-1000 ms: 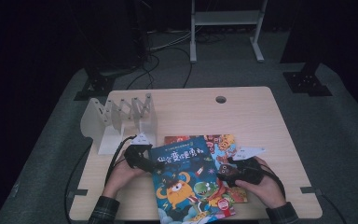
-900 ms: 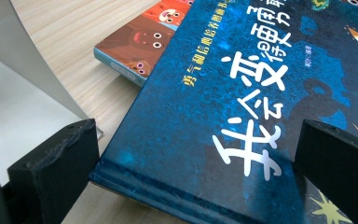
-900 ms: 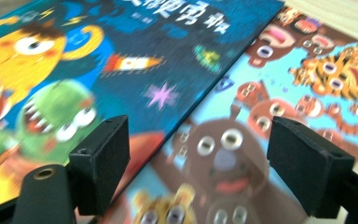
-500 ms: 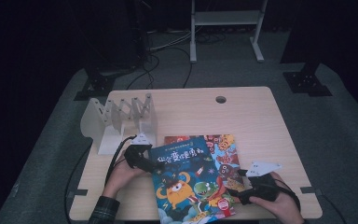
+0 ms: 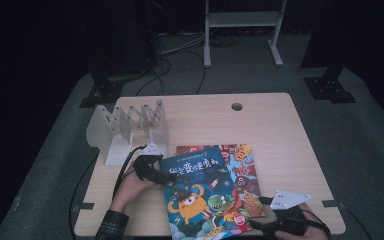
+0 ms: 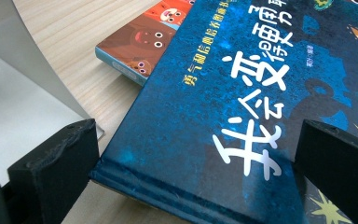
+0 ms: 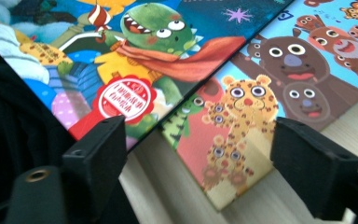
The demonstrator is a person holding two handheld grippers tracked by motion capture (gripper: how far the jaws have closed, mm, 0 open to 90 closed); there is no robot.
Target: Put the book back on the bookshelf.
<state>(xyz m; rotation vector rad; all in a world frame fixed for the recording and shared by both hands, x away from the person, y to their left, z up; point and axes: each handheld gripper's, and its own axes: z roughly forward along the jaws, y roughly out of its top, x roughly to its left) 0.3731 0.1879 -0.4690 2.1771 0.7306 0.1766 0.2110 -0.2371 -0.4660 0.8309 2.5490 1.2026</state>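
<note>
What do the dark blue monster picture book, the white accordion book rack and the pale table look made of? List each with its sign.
Dark blue monster picture book: glossy printed hardcover, thick board edge. White accordion book rack: probably matte painted metal or plastic, thin folded panels. Pale table: wood-grain top, likely laminate.

Right gripper (image 5: pixel 260 226) pulls back from the right edge of the blue book (image 5: pixel 202 195) toward the table's (image 5: pixel 280 130) near edge, now at the books' near right corner. Jaws have just been opening, standing apart around the corner of the orange book (image 7: pixel 235 135), pads not touching it.
</note>
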